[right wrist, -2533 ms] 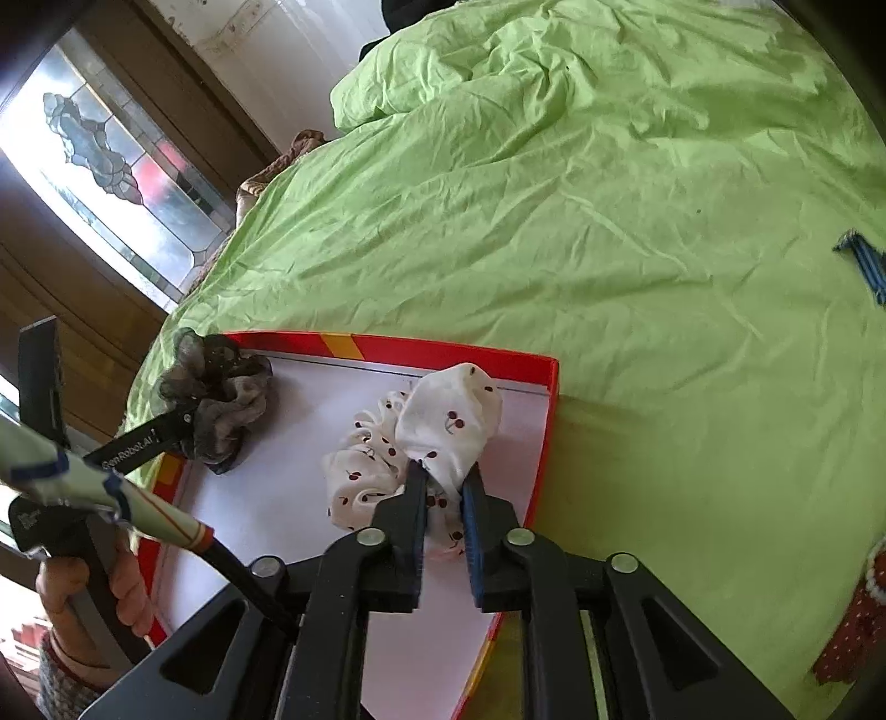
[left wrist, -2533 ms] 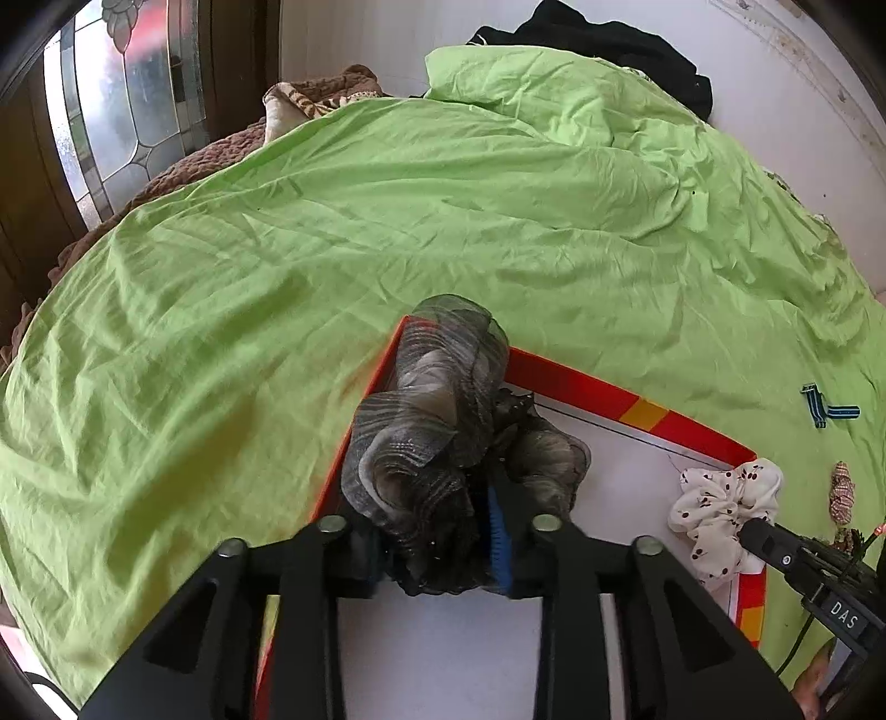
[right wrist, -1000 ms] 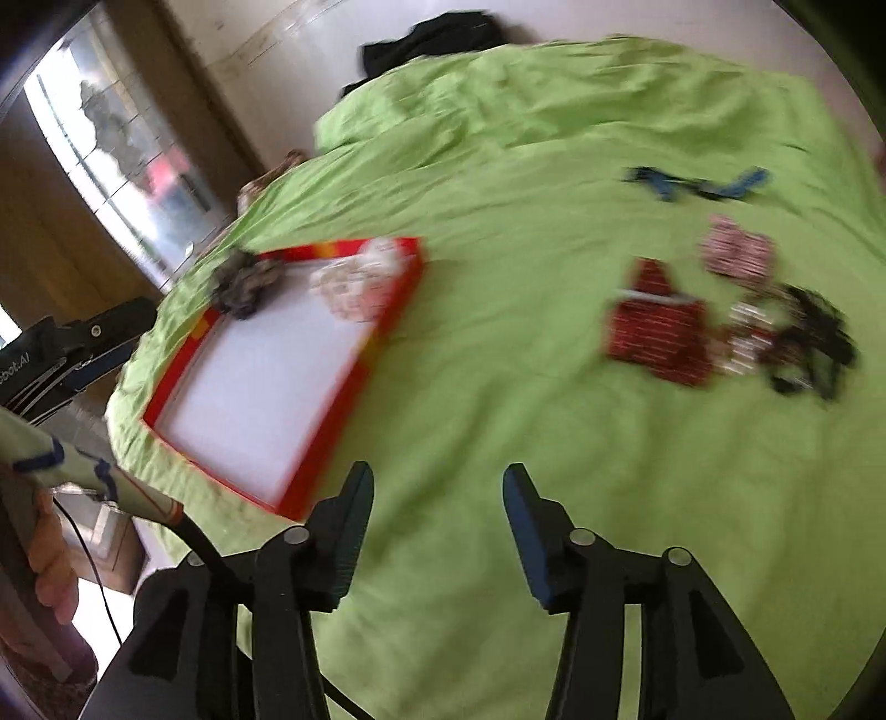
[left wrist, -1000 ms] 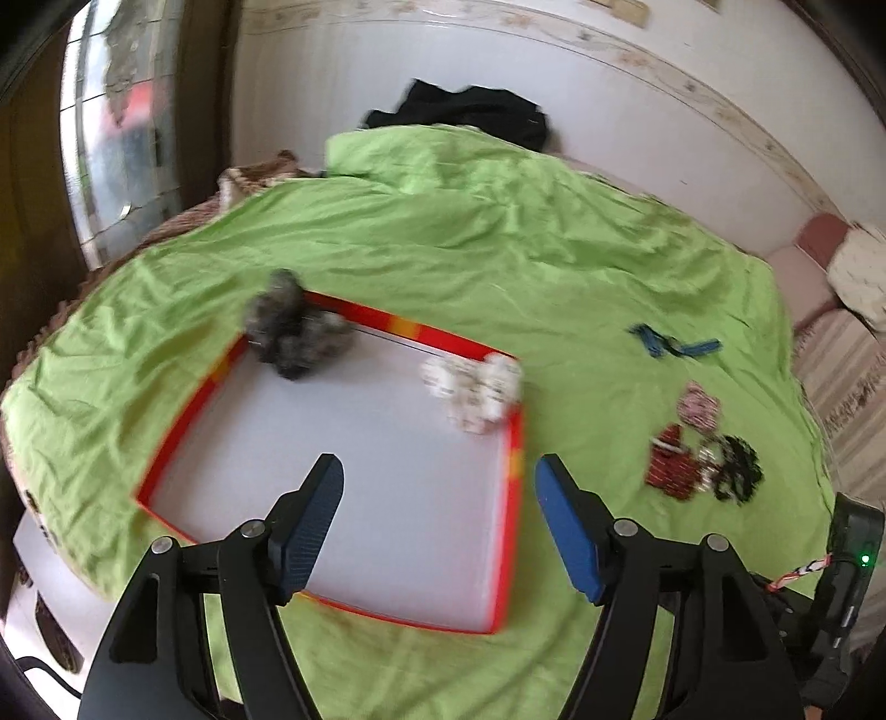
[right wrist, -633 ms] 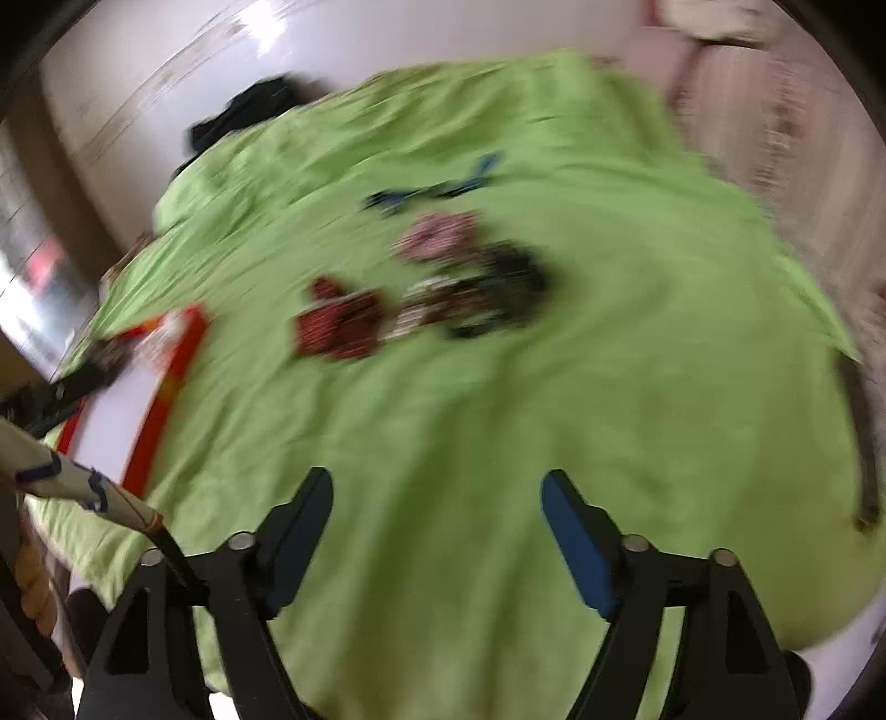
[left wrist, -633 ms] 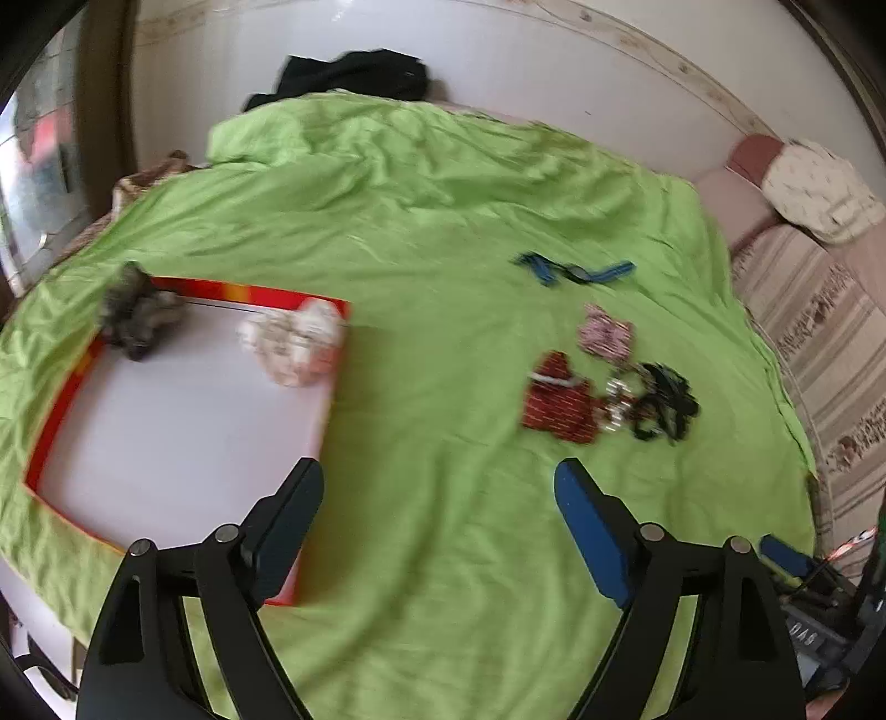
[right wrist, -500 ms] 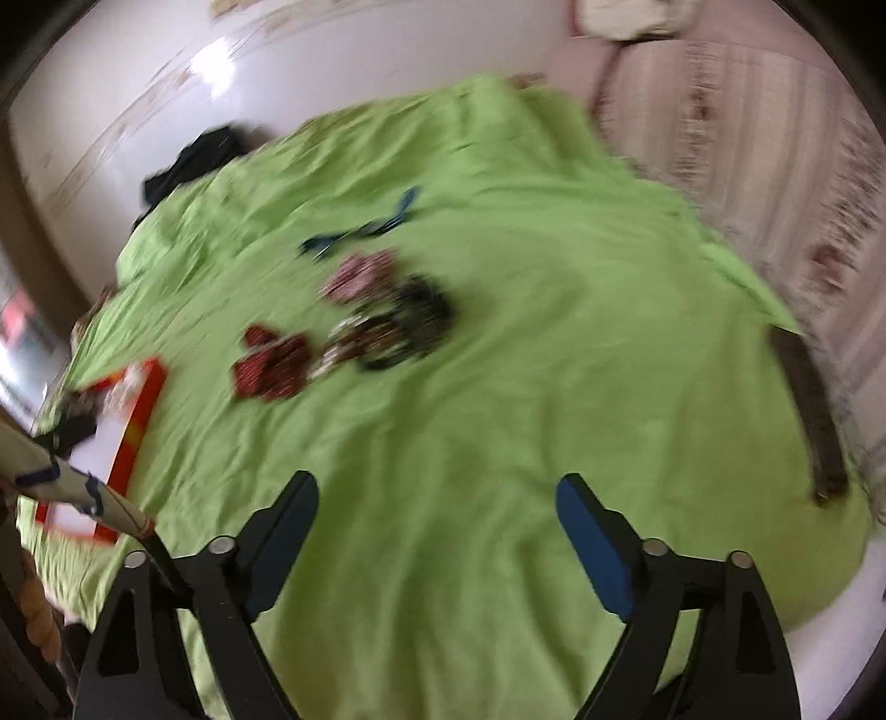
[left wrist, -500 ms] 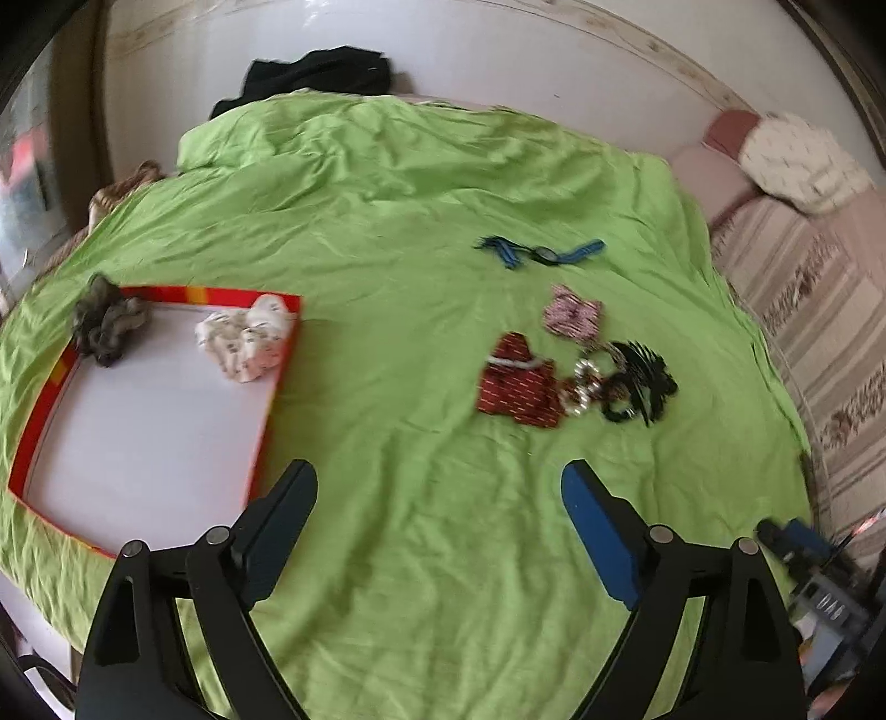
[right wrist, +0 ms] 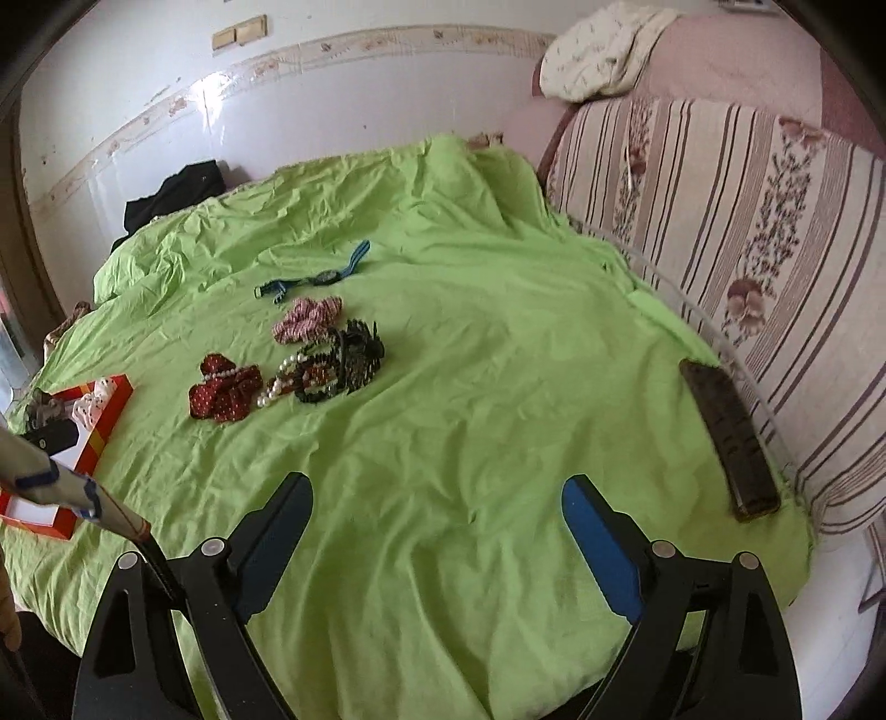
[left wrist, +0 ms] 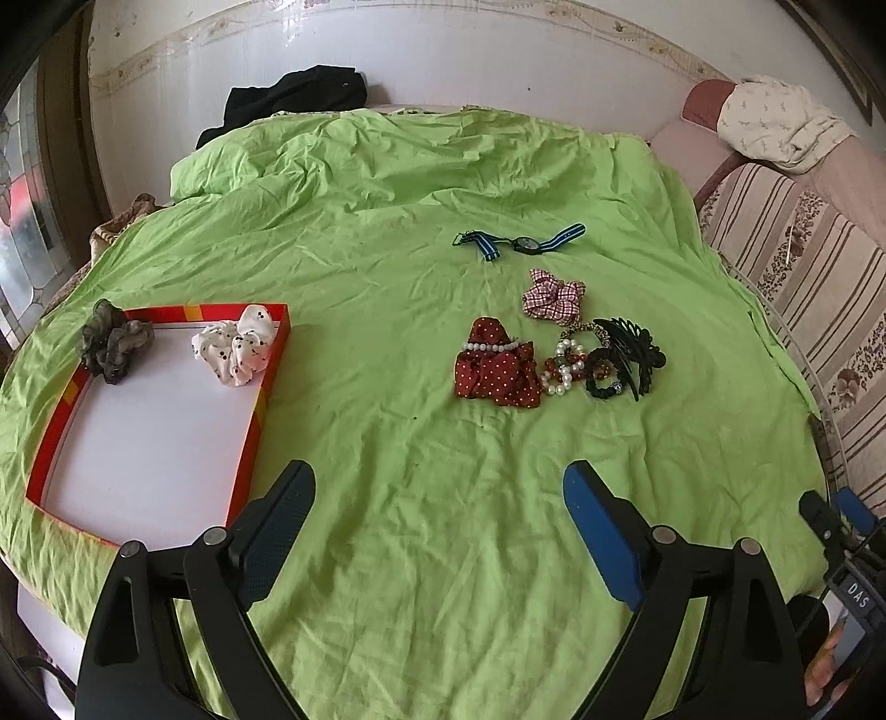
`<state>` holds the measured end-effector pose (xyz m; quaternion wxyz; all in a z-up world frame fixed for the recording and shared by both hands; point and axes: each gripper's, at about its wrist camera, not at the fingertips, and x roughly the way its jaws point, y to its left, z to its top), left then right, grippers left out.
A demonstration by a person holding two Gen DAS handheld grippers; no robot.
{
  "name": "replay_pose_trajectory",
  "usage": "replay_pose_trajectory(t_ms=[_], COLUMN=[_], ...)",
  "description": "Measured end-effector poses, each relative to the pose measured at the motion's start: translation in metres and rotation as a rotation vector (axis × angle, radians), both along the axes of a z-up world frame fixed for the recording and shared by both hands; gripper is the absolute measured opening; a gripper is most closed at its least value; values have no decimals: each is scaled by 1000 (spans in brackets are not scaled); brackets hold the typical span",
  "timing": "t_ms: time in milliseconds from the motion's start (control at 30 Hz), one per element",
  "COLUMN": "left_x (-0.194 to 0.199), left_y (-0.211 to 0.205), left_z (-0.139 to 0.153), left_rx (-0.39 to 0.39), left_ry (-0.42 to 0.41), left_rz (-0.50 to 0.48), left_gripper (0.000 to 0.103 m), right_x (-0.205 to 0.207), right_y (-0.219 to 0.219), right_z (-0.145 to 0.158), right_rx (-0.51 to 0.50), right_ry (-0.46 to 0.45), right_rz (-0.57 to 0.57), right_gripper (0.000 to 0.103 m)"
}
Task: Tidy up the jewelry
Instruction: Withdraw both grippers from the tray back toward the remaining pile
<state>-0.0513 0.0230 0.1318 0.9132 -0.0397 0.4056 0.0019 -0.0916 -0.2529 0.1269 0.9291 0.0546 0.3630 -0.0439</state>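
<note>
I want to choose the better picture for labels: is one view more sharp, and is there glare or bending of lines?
Left wrist view: sharp; the pearl bracelet and watch read clearly; glare on the wall tiles. Right wrist view: slightly soft, the dark flat object by the sofa smeared; glare on the wall. Both: fisheye bending, dark corners.

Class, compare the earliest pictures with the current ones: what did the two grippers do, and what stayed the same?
Both let go: the grey scrunchie and white spotted scrunchie now lie in the red tray. The left gripper and right gripper pulled back, jaws open. The pile's red scrunchie stayed put.
</note>
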Motion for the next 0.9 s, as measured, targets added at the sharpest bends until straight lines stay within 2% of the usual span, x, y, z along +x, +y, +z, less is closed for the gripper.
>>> replay_pose_trajectory(t_ms=[333,600,800,900], left_x=[-23,-36,-37,-36], left_y=[9,22,33,40], left_z=[8,10,7,6], left_rx=[-5,0,-1,-8], left_ry=[-40,-47,-37,-29], left_rz=[6,50,59,76], left_gripper=[91,91,91,91], right_x=[-23,-40,-30,-19], right_y=[10,18,17,25], right_z=[20,37,27,15], right_rx=[-57,-104,-31,-28], right_ry=[-62,-88,-64,-23], right_rz=[2,1,-8,26], right_gripper=[94,94,94,94])
